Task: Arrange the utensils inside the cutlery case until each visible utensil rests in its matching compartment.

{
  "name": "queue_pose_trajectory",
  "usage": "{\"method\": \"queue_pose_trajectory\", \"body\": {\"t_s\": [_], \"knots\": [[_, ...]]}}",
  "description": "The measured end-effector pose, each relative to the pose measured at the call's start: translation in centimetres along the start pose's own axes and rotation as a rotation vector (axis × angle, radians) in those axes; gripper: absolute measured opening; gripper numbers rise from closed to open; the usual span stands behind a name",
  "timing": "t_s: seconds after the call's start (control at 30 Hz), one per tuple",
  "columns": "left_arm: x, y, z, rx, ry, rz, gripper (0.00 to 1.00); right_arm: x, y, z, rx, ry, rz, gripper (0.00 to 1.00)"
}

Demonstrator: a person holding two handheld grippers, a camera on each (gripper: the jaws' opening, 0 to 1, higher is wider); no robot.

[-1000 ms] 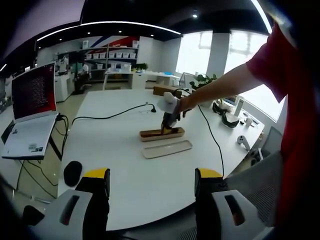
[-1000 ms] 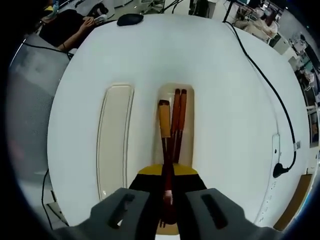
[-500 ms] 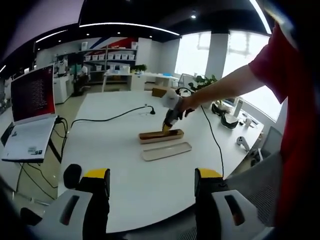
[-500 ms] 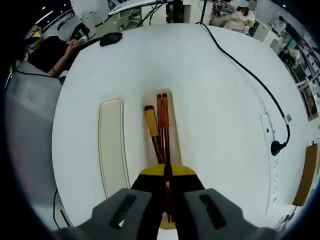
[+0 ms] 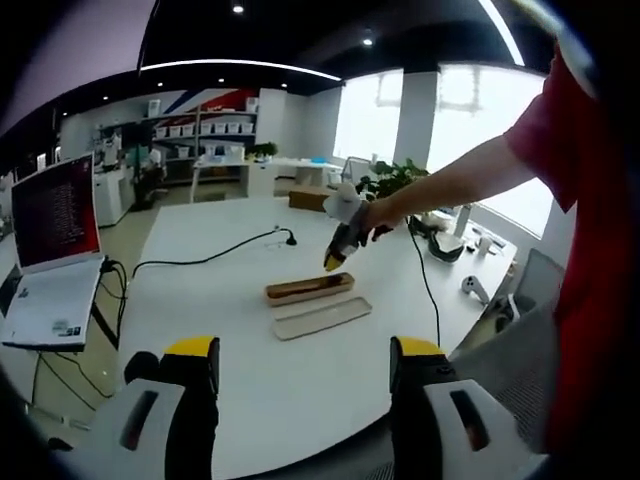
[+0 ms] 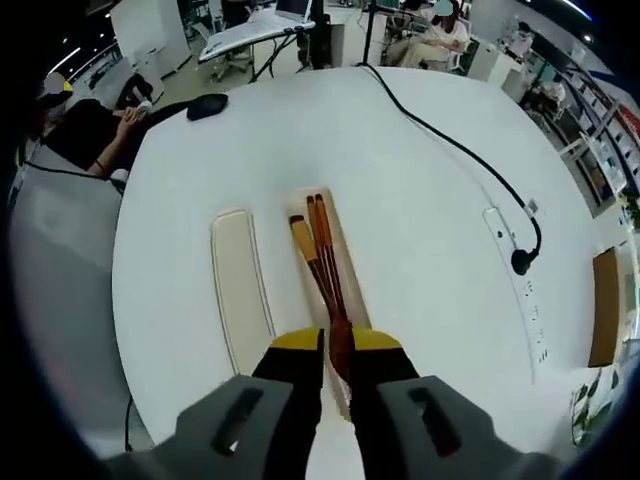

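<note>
On the far left of the left gripper view, an open laptop (image 5: 55, 240) sat off the edge of the white bench (image 5: 230, 300), with a black cable (image 5: 200, 258) running across the bench top. The left gripper (image 5: 305, 400) hung low over the near edge with its jaws spread wide and nothing between them. Further right, near the middle of the bench, lay the cutlery case (image 5: 309, 288), and just beside it, on the nearer side, its pale lid (image 5: 322, 317). Above the case's right end hovered the right gripper (image 5: 340, 255), held by a person's hand (image 5: 375, 212) at the end of a bare arm in a red sleeve (image 5: 575, 150).

In the right gripper view, the lid (image 6: 243, 300) lay left of the case (image 6: 330, 270), parallel and apart. Inside the case rested a pair of dark red chopsticks (image 6: 322, 250) and a wooden-handled utensil (image 6: 305, 245). The right gripper (image 6: 335, 365) was above the case's near end, jaws slightly parted and clear of the utensils. A power strip (image 6: 520, 290) lay far right.
</note>
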State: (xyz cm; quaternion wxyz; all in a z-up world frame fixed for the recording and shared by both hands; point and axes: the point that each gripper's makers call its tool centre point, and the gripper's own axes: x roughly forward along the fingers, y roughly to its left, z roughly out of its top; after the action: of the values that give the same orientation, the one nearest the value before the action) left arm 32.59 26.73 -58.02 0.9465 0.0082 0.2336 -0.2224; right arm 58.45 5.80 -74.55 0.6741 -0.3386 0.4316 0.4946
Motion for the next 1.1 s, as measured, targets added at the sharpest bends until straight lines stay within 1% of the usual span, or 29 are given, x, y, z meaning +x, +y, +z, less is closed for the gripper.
{"method": "queue_pose_trajectory", "body": {"t_s": [0.13,0.2,0.27,0.33,0.43,0.5,0.6,0.67,0.77,0.93,1.0,1.03,1.07,1.1], "knots": [[-0.1,-0.5,-0.1,0.001,-0.001,-0.028,0.72,-1.4,0.6,-0.3,0.021,-0.010,-0.024,0.09],[-0.2,-0.7,-0.6,0.004,0.020,-0.041,0.72,-2.2,1.0,-0.5,0.039,-0.017,-0.033,0.11],[-0.4,-0.8,-0.9,0.008,0.030,-0.049,0.72,-2.9,1.7,-0.7,0.041,-0.020,-0.032,0.11],[-0.5,-1.1,-1.3,0.017,0.040,-0.063,0.72,-3.6,1.9,-0.8,0.041,-0.024,-0.048,0.12],[-0.6,-1.0,-1.7,0.033,0.056,-0.066,0.72,-4.4,2.5,-0.9,0.059,-0.043,-0.062,0.15],[-0.7,-1.0,-1.6,0.036,0.056,-0.070,0.72,-4.8,3.1,-1.1,0.070,-0.055,-0.075,0.18],[-0.6,-1.1,-1.2,0.048,0.051,-0.080,0.72,-5.4,3.9,-1.4,0.086,-0.072,-0.092,0.20],[-0.5,-1.3,-0.9,0.054,0.045,-0.092,0.72,-5.6,4.1,-1.5,0.099,-0.084,-0.109,0.23],[-0.6,-1.8,-0.8,0.058,0.041,-0.124,0.72,-6.6,4.8,-1.6,0.155,-0.132,-0.160,0.28],[0.1,-1.4,-1.5,0.060,0.051,-0.158,0.73,-8.1,6.2,-1.7,0.180,-0.179,-0.201,0.30],[0.5,-1.2,-1.4,0.054,0.050,-0.176,0.73,-8.9,6.3,-1.9,0.167,-0.204,-0.251,0.30],[0.6,-1.2,-1.2,0.051,0.043,-0.179,0.73,-9.4,6.1,-1.8,0.145,-0.219,-0.289,0.29],[0.8,-1.1,-0.8,0.047,0.034,-0.180,0.73,-10.1,6.1,-1.7,0.139,-0.250,-0.325,0.27],[0.9,-1.2,-0.5,0.049,0.024,-0.184,0.73,-10.3,6.4,-1.8,0.147,-0.265,-0.328,0.27]]}}
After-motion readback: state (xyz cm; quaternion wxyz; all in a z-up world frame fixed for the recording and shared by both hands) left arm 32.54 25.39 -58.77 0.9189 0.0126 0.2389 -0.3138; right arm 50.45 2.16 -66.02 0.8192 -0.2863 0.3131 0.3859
